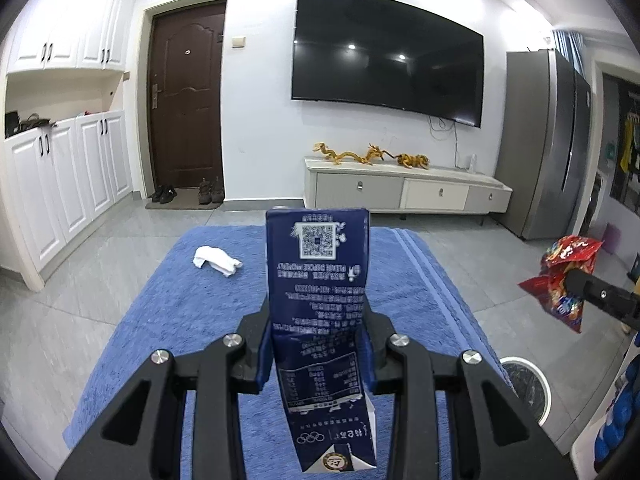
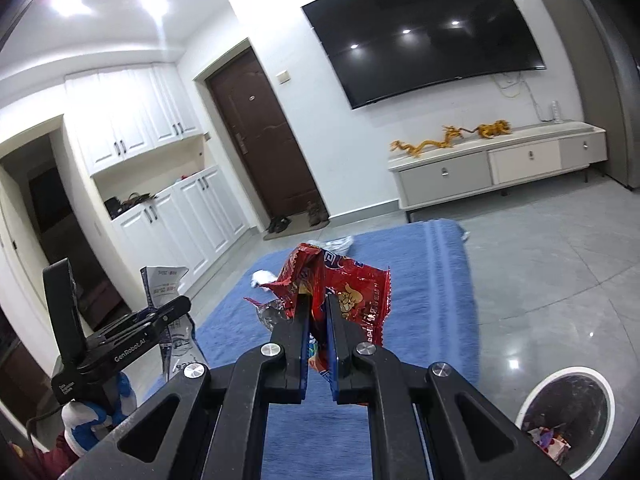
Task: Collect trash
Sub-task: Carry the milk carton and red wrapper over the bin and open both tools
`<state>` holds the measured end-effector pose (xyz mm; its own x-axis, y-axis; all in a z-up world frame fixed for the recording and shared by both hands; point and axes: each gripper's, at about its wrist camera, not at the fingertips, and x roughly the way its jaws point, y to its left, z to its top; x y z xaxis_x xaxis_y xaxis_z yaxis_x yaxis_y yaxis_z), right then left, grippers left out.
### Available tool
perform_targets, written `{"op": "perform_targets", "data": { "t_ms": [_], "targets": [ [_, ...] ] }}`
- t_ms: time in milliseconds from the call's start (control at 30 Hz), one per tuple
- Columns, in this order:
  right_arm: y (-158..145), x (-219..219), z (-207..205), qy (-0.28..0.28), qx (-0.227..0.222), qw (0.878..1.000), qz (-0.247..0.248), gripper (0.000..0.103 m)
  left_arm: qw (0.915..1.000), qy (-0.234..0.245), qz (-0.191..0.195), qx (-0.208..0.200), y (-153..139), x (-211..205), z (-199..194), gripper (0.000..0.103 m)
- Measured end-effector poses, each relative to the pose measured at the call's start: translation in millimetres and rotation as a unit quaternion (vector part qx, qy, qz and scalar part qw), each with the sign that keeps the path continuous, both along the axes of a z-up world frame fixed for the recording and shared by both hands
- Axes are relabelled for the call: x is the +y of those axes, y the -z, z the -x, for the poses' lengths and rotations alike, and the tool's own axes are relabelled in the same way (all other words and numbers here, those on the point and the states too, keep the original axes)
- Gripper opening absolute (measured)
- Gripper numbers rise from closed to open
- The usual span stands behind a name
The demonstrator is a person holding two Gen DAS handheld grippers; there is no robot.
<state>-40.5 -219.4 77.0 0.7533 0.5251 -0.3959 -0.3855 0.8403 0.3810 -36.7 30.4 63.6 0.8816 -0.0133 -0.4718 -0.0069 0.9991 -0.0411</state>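
Observation:
My left gripper is shut on a dark blue milk carton, held upside down above the blue rug. The right wrist view shows this left gripper and the carton at the left. My right gripper is shut on a crumpled red snack wrapper. In the left wrist view that wrapper hangs at the far right. A white crumpled tissue lies on the rug, also seen as the tissue. A white-rimmed trash bin with some rubbish inside stands low at the right, beside the rug.
The bin sits on grey floor tiles at the rug's right side. A low TV cabinet stands against the far wall under a TV. A brown door with shoes, white cupboards and a steel fridge ring the room.

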Motion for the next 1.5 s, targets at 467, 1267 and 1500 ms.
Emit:
{"op": "perform_targets", "data": {
  "t_ms": [467, 1267, 1500],
  "targets": [
    [52, -117, 5, 0.110, 0.025, 0.993, -0.046, 0.008, 0.9930, 0.072, -0.083, 0.042, 19, -113, -54, 0.032],
    [200, -265, 22, 0.271, 0.201, 0.938, -0.086, 0.008, 0.9037, 0.352, -0.043, 0.241, 131, -381, -142, 0.033],
    [242, -293, 15, 0.297, 0.255, 0.916, -0.085, 0.010, 0.8778, 0.379, -0.027, 0.292, 171, -428, -158, 0.037]
  ]
}}
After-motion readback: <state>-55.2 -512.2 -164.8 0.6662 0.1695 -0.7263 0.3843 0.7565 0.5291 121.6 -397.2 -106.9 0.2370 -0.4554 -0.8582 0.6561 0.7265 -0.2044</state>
